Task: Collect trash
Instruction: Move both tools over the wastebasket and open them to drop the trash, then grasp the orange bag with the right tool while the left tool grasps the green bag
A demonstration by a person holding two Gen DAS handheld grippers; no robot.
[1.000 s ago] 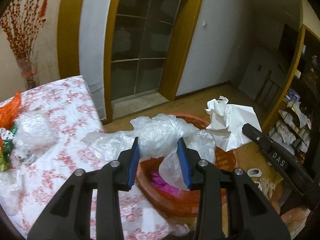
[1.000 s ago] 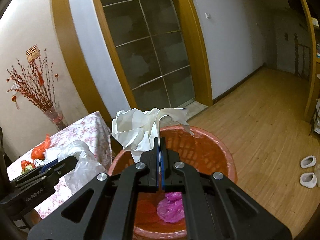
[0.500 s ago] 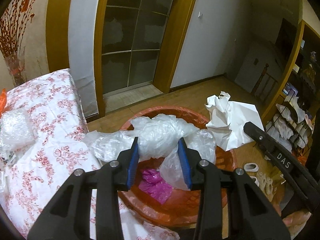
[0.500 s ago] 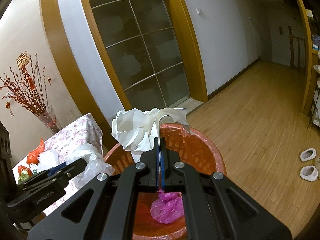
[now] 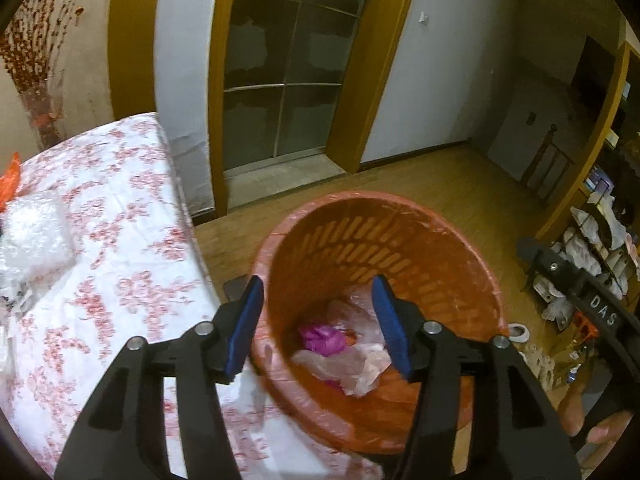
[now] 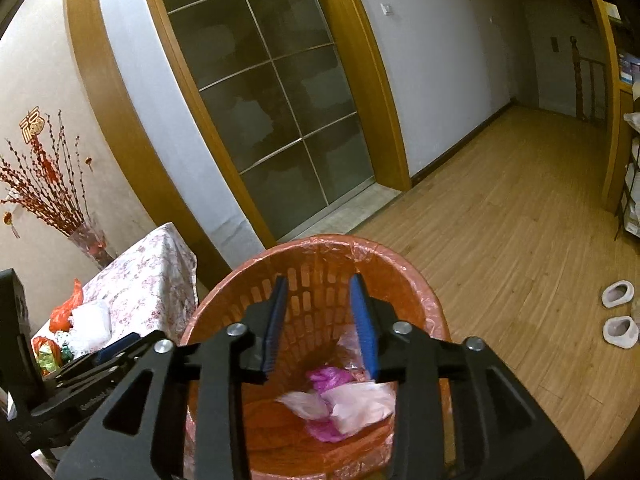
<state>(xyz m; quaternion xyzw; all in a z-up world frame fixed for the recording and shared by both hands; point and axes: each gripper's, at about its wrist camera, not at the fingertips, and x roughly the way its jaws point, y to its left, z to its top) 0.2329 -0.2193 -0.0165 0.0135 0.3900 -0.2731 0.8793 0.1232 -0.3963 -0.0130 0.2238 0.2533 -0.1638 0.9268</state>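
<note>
Left wrist view: the left hand-held gripper (image 5: 318, 322) hangs over an orange slotted trash basket (image 5: 472, 248), its blue pads spread apart with nothing between them; its jaws have just been opening. Below and ahead of it, at the basket's bottom, lie a crumpled magenta bag (image 5: 322, 338) and pale clear plastic wrapping (image 5: 352, 364), limp and bunched, so no long axis can be told. Left of this hand-held gripper is a counter (image 5: 116, 264) under a red-flowered cloth, with bubble wrap (image 5: 34, 226) lying on it. The basket stands upright, mouth up, touching the counter's edge.

Right wrist view: the right hand-held gripper (image 6: 320, 320) also hovers above the basket (image 6: 424, 300), released, jaws just opened and holding nothing. The magenta bag (image 6: 330, 378) and pale wrapping (image 6: 356, 402) sit directly beneath its pads. Two white slippers (image 6: 619, 314) lie on the wooden floor (image 6: 520, 208), well off to its right.
</note>
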